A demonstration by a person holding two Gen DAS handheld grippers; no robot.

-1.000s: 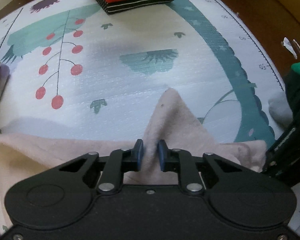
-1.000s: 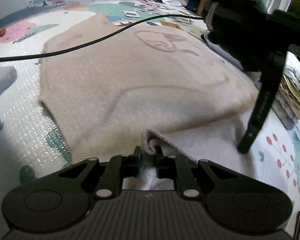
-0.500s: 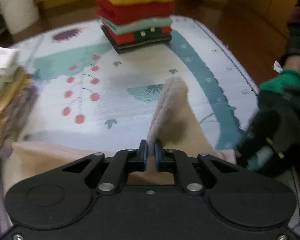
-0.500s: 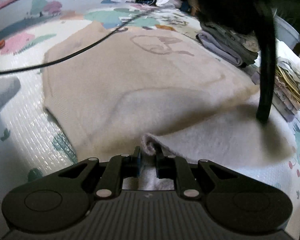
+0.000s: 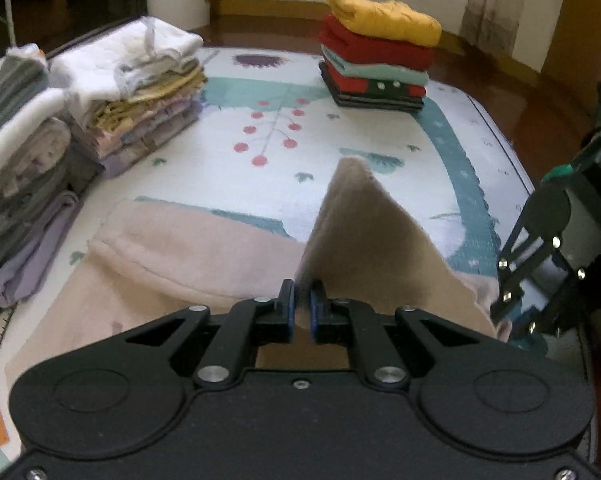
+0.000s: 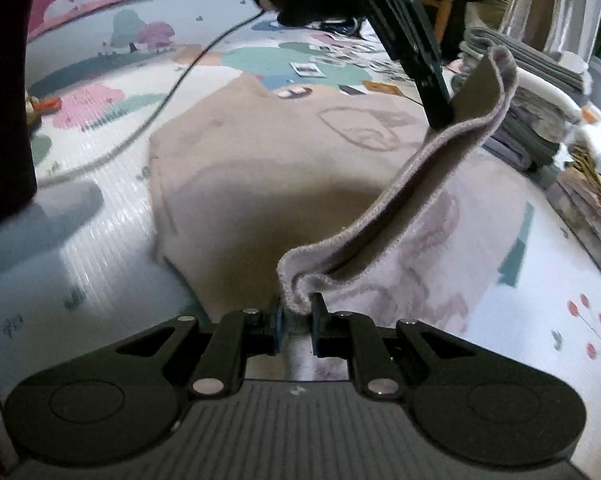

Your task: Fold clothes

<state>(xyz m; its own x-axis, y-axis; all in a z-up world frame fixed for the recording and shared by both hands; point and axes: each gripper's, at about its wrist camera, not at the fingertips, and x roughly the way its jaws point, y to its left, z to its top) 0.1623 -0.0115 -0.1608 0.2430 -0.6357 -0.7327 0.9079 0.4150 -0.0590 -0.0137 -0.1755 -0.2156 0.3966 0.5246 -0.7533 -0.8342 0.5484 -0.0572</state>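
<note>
A beige sweater point(image 6: 284, 168) lies spread on the patterned play mat point(image 5: 340, 128). My left gripper point(image 5: 302, 312) is shut on the sweater's bottom hem point(image 5: 360, 236) and holds it raised in a peak above the mat. My right gripper point(image 6: 296, 320) is shut on the other end of the same hem point(image 6: 428, 184), which hangs as a lifted band between the two grippers. The left gripper also shows in the right wrist view point(image 6: 440, 108), and the right gripper shows at the right edge of the left wrist view point(image 5: 540, 280).
A stack of folded red, yellow and striped clothes point(image 5: 376, 52) stands at the far side of the mat. Piles of folded pale and grey clothes point(image 5: 100, 96) stand along the left. A cable point(image 6: 156, 124) runs across the mat beyond the sweater.
Both grippers have risen with the hem, lifting it well off the mat. The left wrist view has tilted up, so the far stack and side piles show now.
</note>
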